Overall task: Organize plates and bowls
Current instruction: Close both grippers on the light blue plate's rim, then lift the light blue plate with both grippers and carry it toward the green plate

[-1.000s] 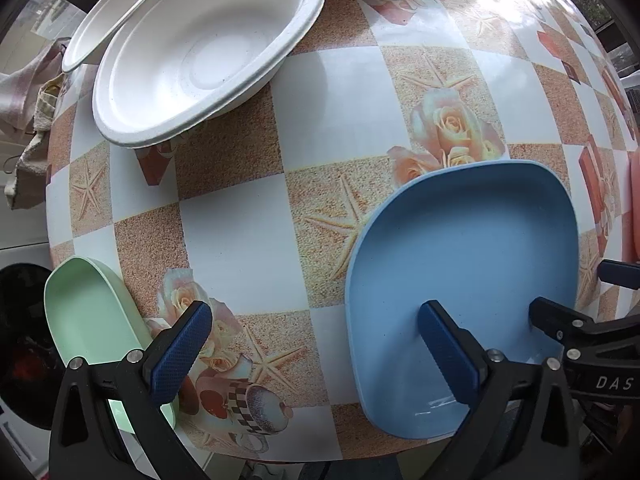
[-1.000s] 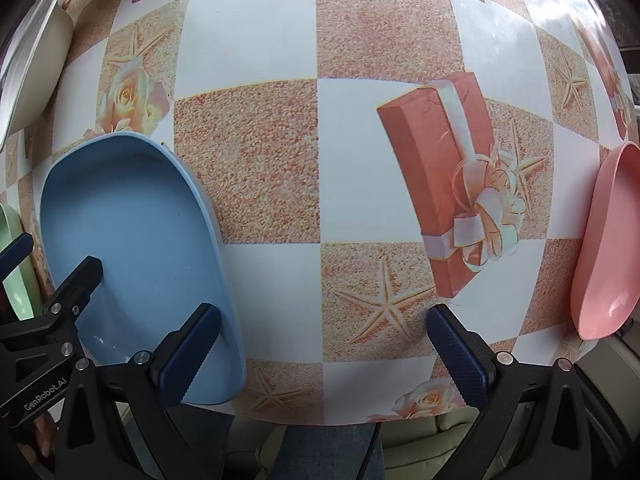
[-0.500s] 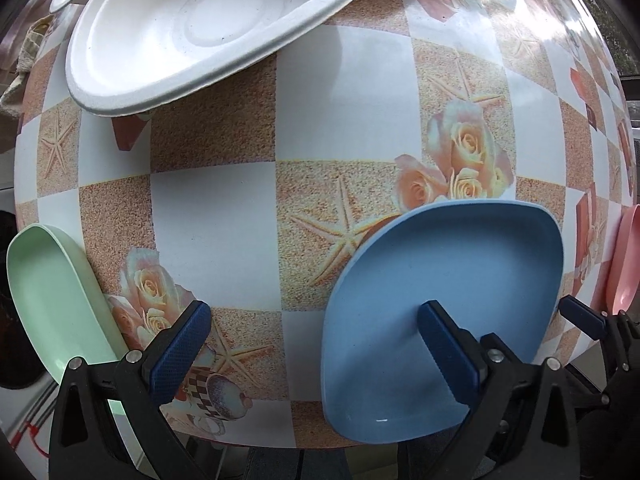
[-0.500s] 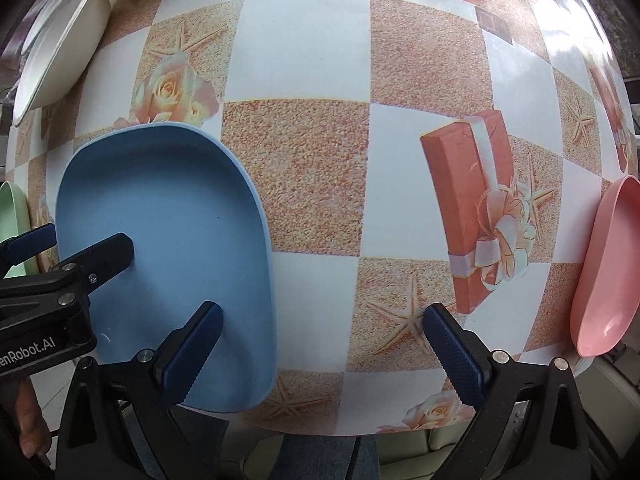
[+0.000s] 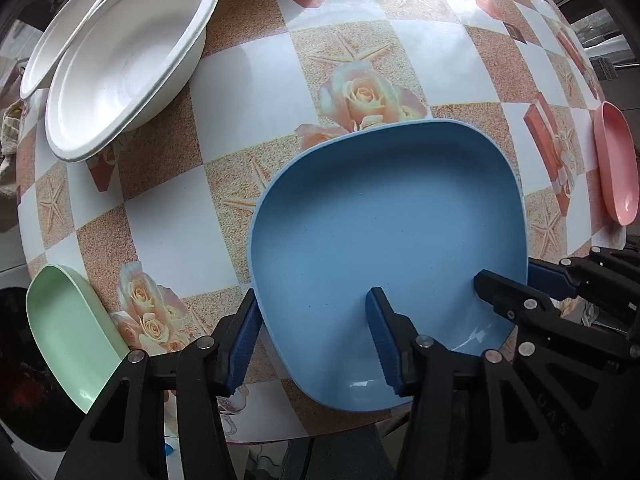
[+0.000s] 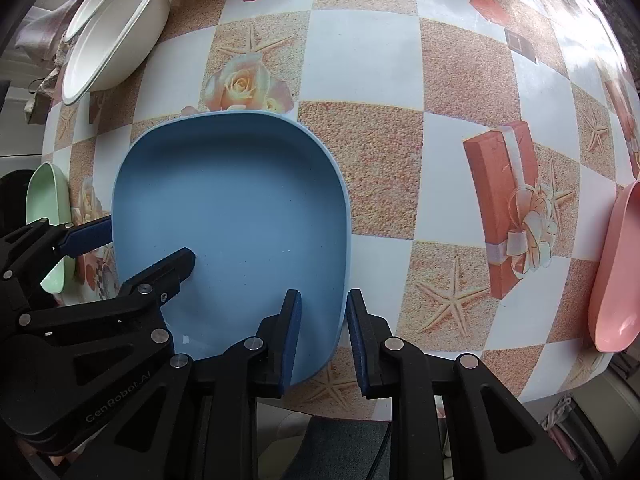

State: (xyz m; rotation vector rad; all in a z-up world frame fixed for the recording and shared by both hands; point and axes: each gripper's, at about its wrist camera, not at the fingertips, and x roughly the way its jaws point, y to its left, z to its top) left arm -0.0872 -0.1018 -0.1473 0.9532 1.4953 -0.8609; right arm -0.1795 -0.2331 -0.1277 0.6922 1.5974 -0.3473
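A blue square plate (image 5: 384,216) (image 6: 228,208) lies near the front edge of the checked tablecloth. My left gripper (image 5: 312,300) points down over the plate's left rim. Its jaws are closing, one finger outside the rim and the other well inside the plate, so the pads are not pressing. My right gripper (image 6: 324,296) straddles the right rim with its jaws closing. Its outer pad is at the lip and a thin gap shows on the inner side. Each gripper also shows at the edge of the other's view.
Two white bowls (image 5: 120,64) (image 5: 60,28) sit at the back left. A green plate (image 5: 68,332) lies at the table's left edge and a pink plate (image 6: 616,272) at its right edge. The table's front edge (image 6: 440,400) runs just below the blue plate.
Both grippers were wide open and have narrowed around the blue plate's two side rims. The left one shifted right, and the right one moved so the plate is nearer the middle of its view.
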